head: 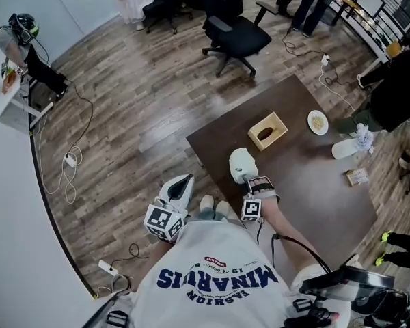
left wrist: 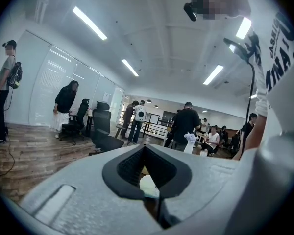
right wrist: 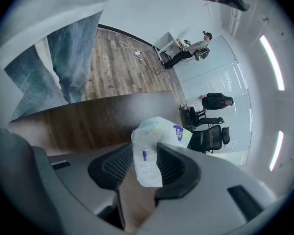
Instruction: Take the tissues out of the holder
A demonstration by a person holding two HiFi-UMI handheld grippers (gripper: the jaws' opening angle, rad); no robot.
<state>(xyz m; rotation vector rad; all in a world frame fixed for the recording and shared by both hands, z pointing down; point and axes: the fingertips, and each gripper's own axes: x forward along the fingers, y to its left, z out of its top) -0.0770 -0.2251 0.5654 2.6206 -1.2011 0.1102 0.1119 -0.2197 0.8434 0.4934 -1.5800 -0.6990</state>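
Observation:
A wooden tissue holder (head: 267,130) lies on the dark brown table (head: 307,203), its oval slot dark and facing up. My right gripper (head: 243,162) hovers over the table's near part, short of the holder. In the right gripper view a white plastic tissue pack (right wrist: 159,129) with a purple label sticks out between the jaws, and my right gripper (right wrist: 146,150) touches it with both pads at the tips. My left gripper (head: 181,185) hangs off the table's near left corner, over the floor. In its own view my left gripper (left wrist: 144,153) has its tips together and holds nothing.
A small plate (head: 318,121) sits beyond the holder, a white crumpled item (head: 352,144) and a small packet (head: 357,177) lie toward the table's right side. A black office chair (head: 232,36) stands past the table. Cables (head: 68,162) trail on the floor at left. People stand around.

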